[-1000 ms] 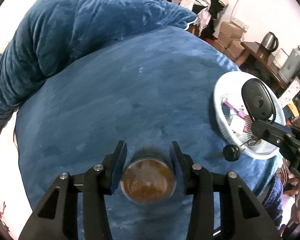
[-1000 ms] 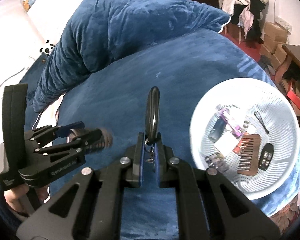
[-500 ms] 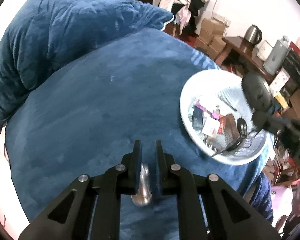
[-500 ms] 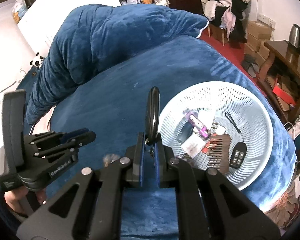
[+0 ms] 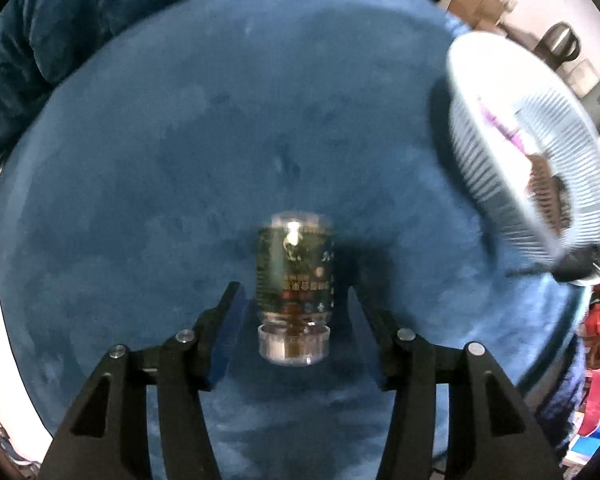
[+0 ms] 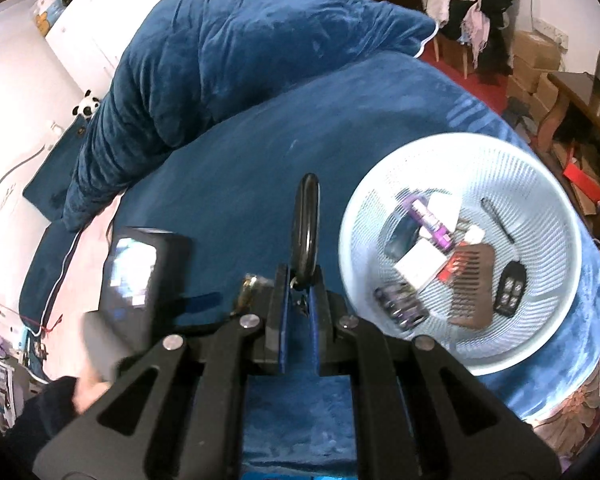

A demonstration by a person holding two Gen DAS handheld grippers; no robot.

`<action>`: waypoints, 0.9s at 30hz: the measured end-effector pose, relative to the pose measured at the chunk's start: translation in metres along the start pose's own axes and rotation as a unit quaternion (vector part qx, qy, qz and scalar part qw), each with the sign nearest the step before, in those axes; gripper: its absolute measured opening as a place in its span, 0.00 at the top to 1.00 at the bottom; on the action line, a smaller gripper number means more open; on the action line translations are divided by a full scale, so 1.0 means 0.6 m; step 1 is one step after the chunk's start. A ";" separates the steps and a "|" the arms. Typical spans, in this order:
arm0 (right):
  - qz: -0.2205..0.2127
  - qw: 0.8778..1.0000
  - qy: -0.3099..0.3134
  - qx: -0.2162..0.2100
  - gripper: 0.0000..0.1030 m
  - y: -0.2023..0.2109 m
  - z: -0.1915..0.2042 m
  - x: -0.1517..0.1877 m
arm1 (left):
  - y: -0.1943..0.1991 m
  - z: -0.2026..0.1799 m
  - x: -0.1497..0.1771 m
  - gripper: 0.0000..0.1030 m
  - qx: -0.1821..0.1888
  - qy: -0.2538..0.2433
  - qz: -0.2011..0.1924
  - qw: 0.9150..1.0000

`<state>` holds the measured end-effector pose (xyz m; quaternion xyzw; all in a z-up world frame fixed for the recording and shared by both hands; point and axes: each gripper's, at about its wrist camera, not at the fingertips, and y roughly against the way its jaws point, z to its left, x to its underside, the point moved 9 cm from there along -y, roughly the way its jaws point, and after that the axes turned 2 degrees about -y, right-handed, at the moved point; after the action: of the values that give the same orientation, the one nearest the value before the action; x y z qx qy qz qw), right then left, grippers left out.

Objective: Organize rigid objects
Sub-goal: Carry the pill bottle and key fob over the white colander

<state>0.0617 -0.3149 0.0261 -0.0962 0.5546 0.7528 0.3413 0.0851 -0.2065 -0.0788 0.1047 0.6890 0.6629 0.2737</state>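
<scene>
A small jar (image 5: 296,268) with a dark label and a clear cap lies on the blue blanket (image 5: 180,160), blurred. My left gripper (image 5: 296,304) hangs just above it. Its jaws are opening, with the jar between the fingers and a gap on each side. The right wrist view shows the back of that left gripper (image 6: 140,272) low on the left, and a glimpse of the jar (image 6: 252,284). My right gripper (image 6: 304,276) is shut on a thin black oval object (image 6: 306,216) that stands upright above the blanket, left of the white basket (image 6: 540,184).
The basket (image 5: 500,184) holds a brown comb (image 6: 472,284), a black key fob (image 6: 510,288), a purple tube (image 6: 428,220) and other small items. A bunched blue quilt (image 6: 240,60) lies at the back. Beyond the bed's right edge are boxes, a chair with clothes and a wooden table.
The left gripper dropped close to the blanket and its jaws went from nearly shut to wide apart, with the jar lying between them. The right gripper shifted slightly, still holding the black object.
</scene>
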 end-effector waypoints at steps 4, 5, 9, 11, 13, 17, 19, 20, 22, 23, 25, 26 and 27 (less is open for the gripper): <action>0.013 1.000 0.004 -0.002 0.91 -0.015 0.009 0.015 | -0.047 0.004 0.006 0.53 0.005 0.016 0.019 1.000; 0.016 1.000 0.005 -0.002 0.91 -0.017 0.010 0.017 | -0.050 0.007 0.007 0.54 0.014 0.024 0.015 0.999; 0.022 1.000 0.007 -0.003 0.91 -0.025 0.014 0.022 | -0.028 0.022 0.015 0.54 0.021 0.025 0.000 0.999; 0.022 1.000 0.007 -0.003 0.91 -0.026 0.018 0.022 | -0.002 0.031 0.015 0.54 0.020 0.023 -0.017 0.999; 0.021 1.000 0.007 -0.003 0.91 -0.026 0.022 0.022 | 0.024 0.037 0.013 0.54 0.022 0.024 -0.032 0.999; 0.017 1.000 0.012 -0.004 0.91 -0.021 0.032 0.018 | 0.095 0.043 0.002 0.54 0.019 0.017 -0.073 0.997; 0.014 1.000 0.015 -0.005 0.91 -0.018 0.038 0.016 | 0.120 0.043 -0.005 0.54 0.020 0.013 -0.087 0.996; 0.013 1.000 0.017 -0.005 0.91 -0.017 0.042 0.015 | 0.136 0.042 -0.009 0.54 0.022 0.011 -0.095 0.995; 0.011 1.000 0.018 -0.006 0.92 -0.014 0.047 0.013 | 0.158 0.031 -0.019 0.54 0.025 0.005 -0.108 0.994; 0.010 1.000 0.019 -0.007 0.92 -0.013 0.050 0.013 | 0.170 0.027 -0.020 0.54 0.026 0.002 -0.114 0.993; 0.008 1.000 0.020 -0.007 0.92 -0.010 0.053 0.011 | 0.192 0.018 -0.032 0.54 0.028 -0.003 -0.123 0.992; 0.008 1.000 0.021 -0.007 0.92 -0.008 0.054 0.011 | 0.200 0.012 -0.035 0.54 0.031 -0.006 -0.128 0.991; 0.007 1.000 0.022 -0.007 0.92 -0.007 0.055 0.010 | 0.208 0.006 -0.037 0.54 0.032 -0.008 -0.132 0.991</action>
<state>0.0672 -0.2823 0.0318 -0.1113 0.5577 0.7565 0.3230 0.0783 -0.2024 0.0478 0.0272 0.7155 0.5978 0.3606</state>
